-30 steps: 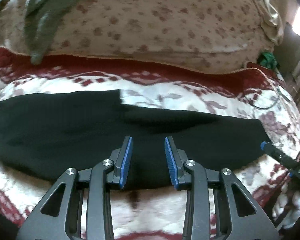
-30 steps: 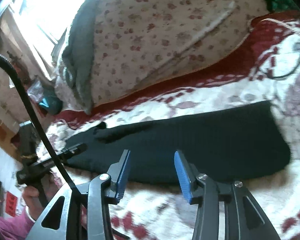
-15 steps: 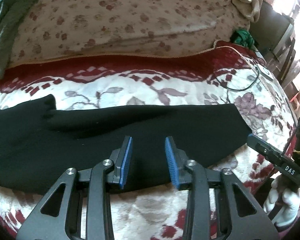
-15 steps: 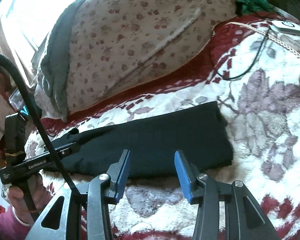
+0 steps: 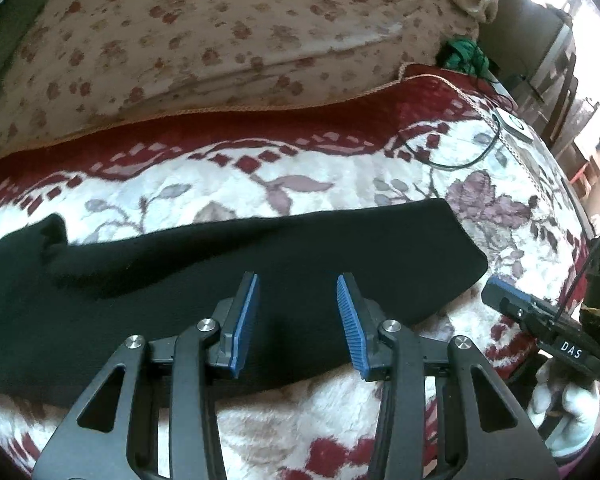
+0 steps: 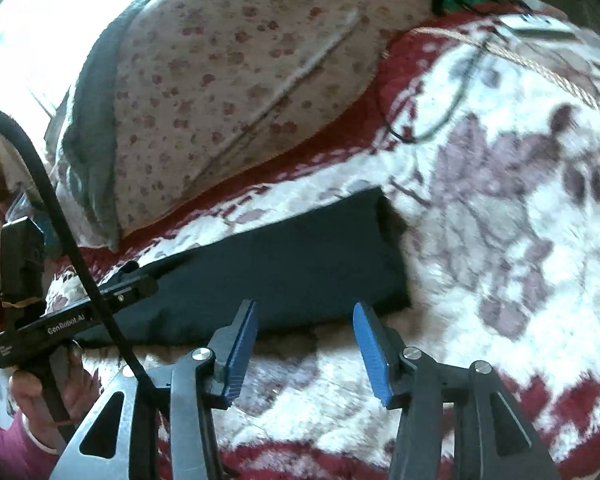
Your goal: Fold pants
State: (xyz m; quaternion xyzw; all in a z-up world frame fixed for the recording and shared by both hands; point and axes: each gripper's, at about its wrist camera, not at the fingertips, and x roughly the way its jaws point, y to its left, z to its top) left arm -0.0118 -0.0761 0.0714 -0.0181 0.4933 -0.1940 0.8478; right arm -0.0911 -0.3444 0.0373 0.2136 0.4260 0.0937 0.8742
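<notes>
The black pants (image 5: 228,280) are lying flat on the floral blanket (image 5: 340,176), long axis running left to right. The right gripper (image 6: 304,340) is hovering nearest their right end, jaws spread and empty; the left gripper (image 5: 296,320) is hanging over the middle, jaws likewise spread.

Bright window (image 6: 40,20), floral quilt (image 5: 220,40), red-and-white blanket (image 5: 300,168)

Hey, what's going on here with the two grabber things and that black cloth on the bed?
A person is folding black pants on a red-and-white floral blanket, holding a two-finger gripper in each hand. The pants lie flat in a long strip, apparently already folded lengthwise. Both the left gripper and the right gripper are open and hold nothing; the right one sits near the pants' squared-off end. A patterned quilt is heaped behind.
</notes>
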